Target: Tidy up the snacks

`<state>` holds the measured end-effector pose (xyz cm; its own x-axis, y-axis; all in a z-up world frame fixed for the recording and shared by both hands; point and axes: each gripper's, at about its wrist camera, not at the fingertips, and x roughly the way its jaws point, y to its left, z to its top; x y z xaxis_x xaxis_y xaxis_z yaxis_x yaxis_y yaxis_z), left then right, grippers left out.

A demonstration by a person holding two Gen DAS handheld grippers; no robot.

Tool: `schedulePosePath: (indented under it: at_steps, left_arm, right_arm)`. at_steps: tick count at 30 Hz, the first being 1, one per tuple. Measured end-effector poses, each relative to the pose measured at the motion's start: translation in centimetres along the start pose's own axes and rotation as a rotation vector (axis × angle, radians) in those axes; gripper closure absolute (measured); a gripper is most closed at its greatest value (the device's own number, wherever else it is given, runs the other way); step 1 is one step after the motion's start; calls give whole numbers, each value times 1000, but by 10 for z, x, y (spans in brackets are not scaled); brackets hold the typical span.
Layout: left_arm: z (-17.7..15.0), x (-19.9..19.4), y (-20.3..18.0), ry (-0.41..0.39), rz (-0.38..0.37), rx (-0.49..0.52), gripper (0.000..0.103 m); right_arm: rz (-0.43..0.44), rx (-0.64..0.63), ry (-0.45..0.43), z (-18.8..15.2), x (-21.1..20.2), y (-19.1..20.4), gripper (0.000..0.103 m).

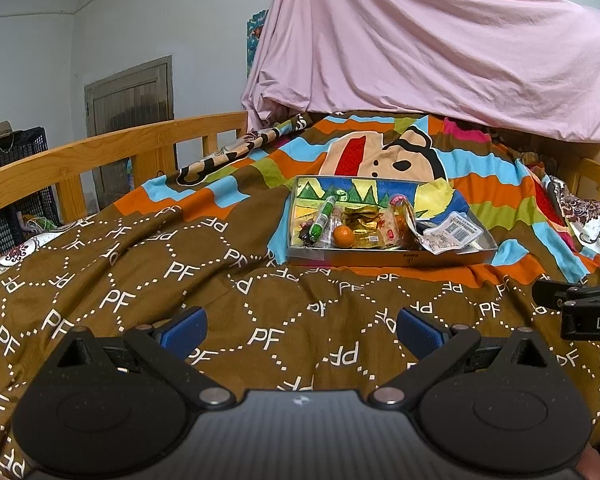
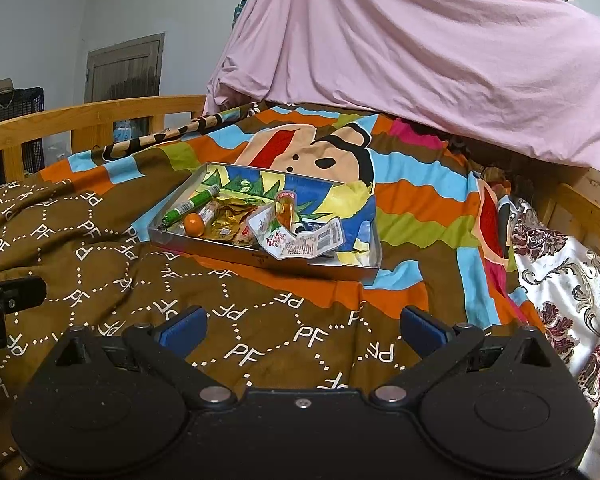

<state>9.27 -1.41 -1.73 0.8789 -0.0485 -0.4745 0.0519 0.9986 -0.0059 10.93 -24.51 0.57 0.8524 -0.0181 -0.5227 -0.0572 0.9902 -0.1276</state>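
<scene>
A: From the left wrist, what do you see?

B: The left gripper [image 1: 302, 330] hangs low over a brown blanket [image 1: 148, 280] on a bed, its jaws released and spread wide with nothing between them. Farther off, a shallow box [image 1: 380, 258] sits on the blanket's bright striped part. Inside it lie a green tube [image 1: 323, 216] at the left, an orange [image 1: 343, 236] just beside it, gold wrappers [image 1: 366, 220] in the middle, and a crinkled white packet [image 1: 452, 234] at the right end. The other gripper's black body pokes in at the right edge. A wooden rail [image 1: 100, 148] runs along the left and a pink sheet [image 1: 440, 40] hangs behind.

A: And from the right wrist?

B: The right gripper [image 2: 303, 330] is likewise slack, jaws apart and holding nothing, above the same blanket. The box [image 2: 236, 250] lies ahead and slightly left, well apart from the jaws. The green tube [image 2: 192, 204] and orange [image 2: 194, 224] are at its left end, and the white packet [image 2: 300, 242] overhangs the near wall. A flowered white cloth [image 2: 560, 280] lies to the right.
</scene>
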Motion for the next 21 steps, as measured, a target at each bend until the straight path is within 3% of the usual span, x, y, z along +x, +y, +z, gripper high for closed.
schedulePosePath:
  at_steps: [21]
  left_arm:
    - [2, -3, -2, 12, 4, 16, 0]
  right_arm:
    - [-1, -1, 6, 0, -1, -1, 1]
